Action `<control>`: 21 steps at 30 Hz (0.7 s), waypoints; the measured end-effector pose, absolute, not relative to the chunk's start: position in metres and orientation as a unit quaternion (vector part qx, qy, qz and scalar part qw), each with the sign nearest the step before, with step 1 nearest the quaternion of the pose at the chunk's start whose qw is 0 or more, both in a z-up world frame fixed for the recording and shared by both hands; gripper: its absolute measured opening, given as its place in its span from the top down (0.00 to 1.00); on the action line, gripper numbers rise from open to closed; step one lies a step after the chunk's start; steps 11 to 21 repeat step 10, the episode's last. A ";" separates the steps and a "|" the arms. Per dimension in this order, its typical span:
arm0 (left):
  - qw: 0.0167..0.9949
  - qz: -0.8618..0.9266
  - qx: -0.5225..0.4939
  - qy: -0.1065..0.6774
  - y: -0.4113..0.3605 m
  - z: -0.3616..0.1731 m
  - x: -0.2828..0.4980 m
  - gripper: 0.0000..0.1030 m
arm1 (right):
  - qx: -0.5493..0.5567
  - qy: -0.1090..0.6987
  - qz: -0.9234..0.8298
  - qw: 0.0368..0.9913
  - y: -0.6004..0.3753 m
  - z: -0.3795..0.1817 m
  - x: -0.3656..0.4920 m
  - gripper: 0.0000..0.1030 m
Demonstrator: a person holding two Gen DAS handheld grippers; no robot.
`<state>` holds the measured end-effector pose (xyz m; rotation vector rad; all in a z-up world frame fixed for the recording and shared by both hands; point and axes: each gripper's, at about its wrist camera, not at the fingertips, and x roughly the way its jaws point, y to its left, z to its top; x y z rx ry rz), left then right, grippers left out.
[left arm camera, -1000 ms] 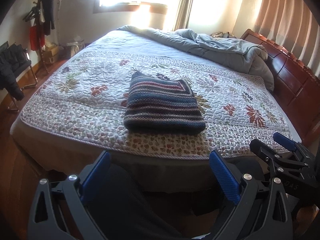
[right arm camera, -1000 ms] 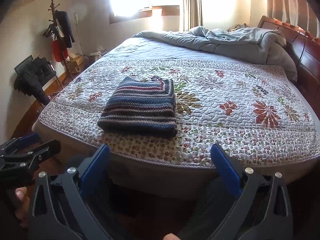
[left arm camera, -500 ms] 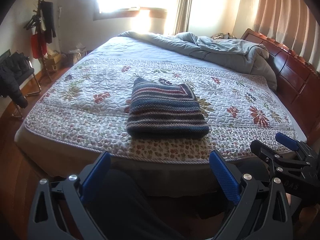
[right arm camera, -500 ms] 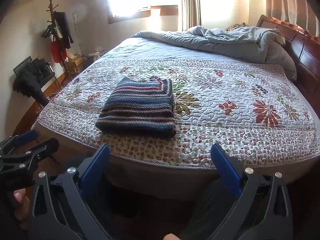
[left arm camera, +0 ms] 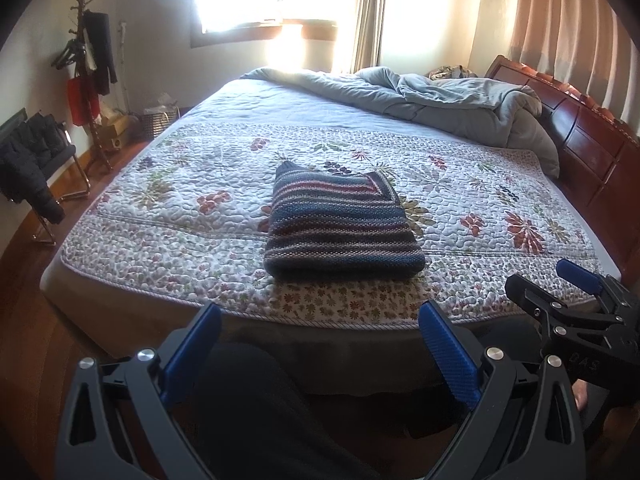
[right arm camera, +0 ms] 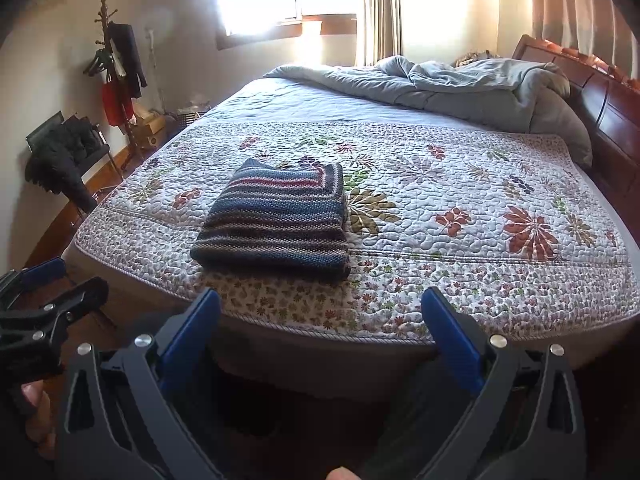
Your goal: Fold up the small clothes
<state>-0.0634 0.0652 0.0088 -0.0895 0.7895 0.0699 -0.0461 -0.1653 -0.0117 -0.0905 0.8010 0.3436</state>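
A striped knit garment [left arm camera: 340,226] in blue, grey and red lies folded into a neat rectangle on the floral quilt [left arm camera: 180,216], near the bed's front edge; it also shows in the right wrist view [right arm camera: 276,220]. My left gripper [left arm camera: 320,328] is open and empty, held off the bed in front of its edge, well short of the garment. My right gripper [right arm camera: 320,312] is open and empty, likewise back from the bed edge. The right gripper also shows at the right of the left wrist view [left arm camera: 560,292], and the left gripper at the left of the right wrist view [right arm camera: 60,284].
A rumpled grey duvet [left arm camera: 440,100] lies at the far end of the bed by the wooden headboard [left arm camera: 592,140]. A chair with dark clothes [left arm camera: 28,160] and a coat rack [left arm camera: 88,60] stand at the left wall. Dark trouser legs [left arm camera: 260,412] show below the grippers.
Both grippers have drawn back and risen slightly from the bed edge. The folded garment has not moved. Both jaws stay open.
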 end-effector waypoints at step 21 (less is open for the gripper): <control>0.921 0.049 -0.030 0.386 0.064 0.012 -0.064 0.04 | -0.041 0.385 0.165 0.907 -0.165 -0.008 -0.046 0.03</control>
